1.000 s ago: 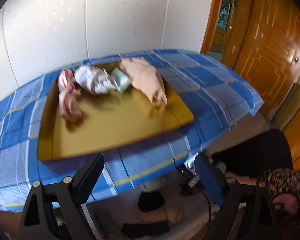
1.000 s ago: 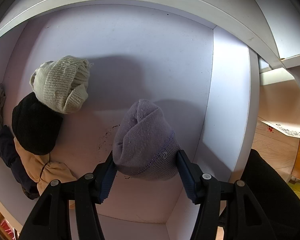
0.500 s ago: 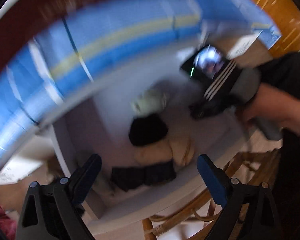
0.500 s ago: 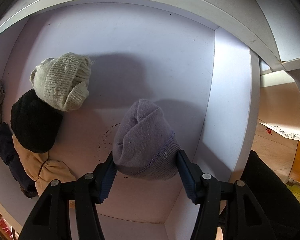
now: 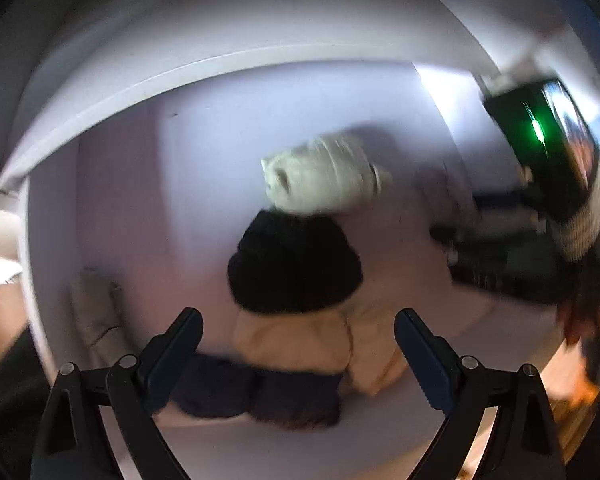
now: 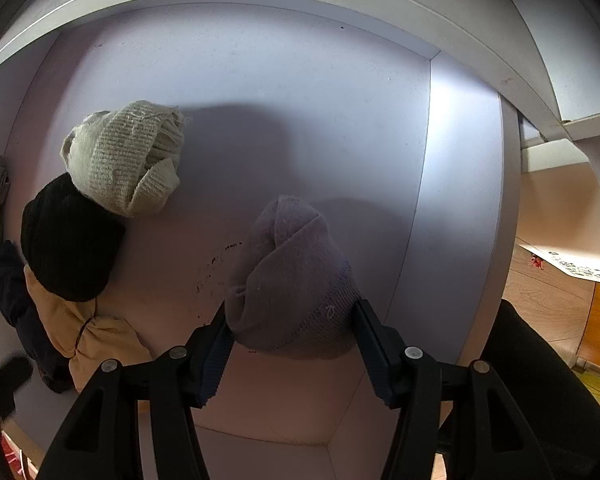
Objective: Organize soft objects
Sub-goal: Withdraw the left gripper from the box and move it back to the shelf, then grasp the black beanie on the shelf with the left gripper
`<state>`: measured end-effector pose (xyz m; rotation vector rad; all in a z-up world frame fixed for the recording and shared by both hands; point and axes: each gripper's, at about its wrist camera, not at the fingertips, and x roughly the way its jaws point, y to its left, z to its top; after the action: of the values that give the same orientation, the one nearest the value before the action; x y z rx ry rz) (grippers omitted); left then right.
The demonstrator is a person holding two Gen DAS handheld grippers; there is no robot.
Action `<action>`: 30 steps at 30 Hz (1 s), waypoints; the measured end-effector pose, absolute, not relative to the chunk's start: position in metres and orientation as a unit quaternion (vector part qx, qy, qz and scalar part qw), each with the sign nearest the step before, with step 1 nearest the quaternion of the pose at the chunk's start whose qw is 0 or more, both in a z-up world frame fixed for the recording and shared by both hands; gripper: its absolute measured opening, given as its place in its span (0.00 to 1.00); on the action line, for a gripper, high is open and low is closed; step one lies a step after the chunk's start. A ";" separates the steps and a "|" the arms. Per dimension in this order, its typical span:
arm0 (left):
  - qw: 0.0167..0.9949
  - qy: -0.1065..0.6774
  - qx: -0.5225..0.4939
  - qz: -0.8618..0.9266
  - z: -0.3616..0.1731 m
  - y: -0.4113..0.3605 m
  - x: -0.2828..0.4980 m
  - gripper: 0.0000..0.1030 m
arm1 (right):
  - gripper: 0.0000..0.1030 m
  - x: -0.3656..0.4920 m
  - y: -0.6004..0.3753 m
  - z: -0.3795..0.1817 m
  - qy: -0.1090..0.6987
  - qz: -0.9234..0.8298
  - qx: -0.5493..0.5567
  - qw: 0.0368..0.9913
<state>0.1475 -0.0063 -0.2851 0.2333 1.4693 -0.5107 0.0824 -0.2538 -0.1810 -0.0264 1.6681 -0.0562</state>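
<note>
My right gripper (image 6: 292, 336) is shut on a rolled grey-purple knit bundle (image 6: 292, 276) and holds it inside a white compartment (image 6: 292, 92). To its left lie a cream knit bundle (image 6: 124, 160), a black bundle (image 6: 68, 240), a tan cloth (image 6: 96, 336) and a dark navy cloth (image 6: 12, 296). My left gripper (image 5: 298, 354) is open and empty, pointing into the same compartment over the tan cloth (image 5: 300, 340), with the black bundle (image 5: 294, 262) and cream bundle (image 5: 323, 178) beyond it. The left view is blurred.
The compartment's right wall (image 6: 463, 208) stands close beside the grey bundle. The right gripper's body with a green light (image 5: 539, 128) shows at the right of the left wrist view. Wooden floor and a paper sheet (image 6: 571, 268) lie outside.
My left gripper has swung down from the blue checked table with its tray into the white compartment. My right gripper has held almost still with the grey bundle.
</note>
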 end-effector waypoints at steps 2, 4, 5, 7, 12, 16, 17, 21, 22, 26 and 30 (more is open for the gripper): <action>0.709 0.665 0.075 -0.220 -0.291 -0.003 0.154 0.96 | 0.58 0.082 -0.254 -0.181 0.741 -0.025 -0.011 0.671; 0.709 0.669 0.069 -0.212 -0.299 -0.003 0.159 0.97 | 0.58 0.082 -0.254 -0.181 0.741 -0.025 -0.011 0.671; 0.709 0.670 0.067 -0.208 -0.302 -0.003 0.160 0.97 | 0.58 0.081 -0.253 -0.181 0.741 -0.025 -0.009 0.671; 0.705 0.675 0.057 -0.210 -0.310 -0.002 0.163 0.97 | 0.58 0.080 -0.253 -0.181 0.742 -0.025 -0.009 0.670; 0.704 0.677 0.062 -0.207 -0.320 -0.004 0.169 0.97 | 0.58 0.078 -0.252 -0.182 0.743 -0.025 -0.008 0.669; 0.713 0.667 0.080 -0.199 -0.328 -0.008 0.170 0.97 | 0.59 0.078 -0.253 -0.184 0.743 -0.024 -0.008 0.668; 0.717 0.663 0.085 -0.199 -0.328 -0.008 0.170 0.97 | 0.59 0.077 -0.252 -0.184 0.743 -0.024 -0.009 0.668; 0.714 0.659 0.091 -0.218 -0.335 -0.007 0.165 0.81 | 0.59 0.077 -0.252 -0.183 0.743 -0.024 -0.008 0.668; 0.710 0.662 0.092 -0.223 -0.337 -0.006 0.164 0.78 | 0.59 0.077 -0.252 -0.183 0.743 -0.025 -0.008 0.668; 0.707 0.666 0.076 -0.224 -0.330 0.004 0.168 0.72 | 0.59 0.073 -0.249 -0.184 0.742 -0.026 -0.015 0.669; 0.711 0.665 0.069 -0.221 -0.323 0.024 0.167 0.68 | 0.57 0.066 -0.244 -0.194 0.758 -0.030 -0.038 0.651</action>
<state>0.1672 0.0238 -0.3228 0.1541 1.4743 -0.4898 0.0664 -0.2444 -0.1942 -0.0868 1.7204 -0.0690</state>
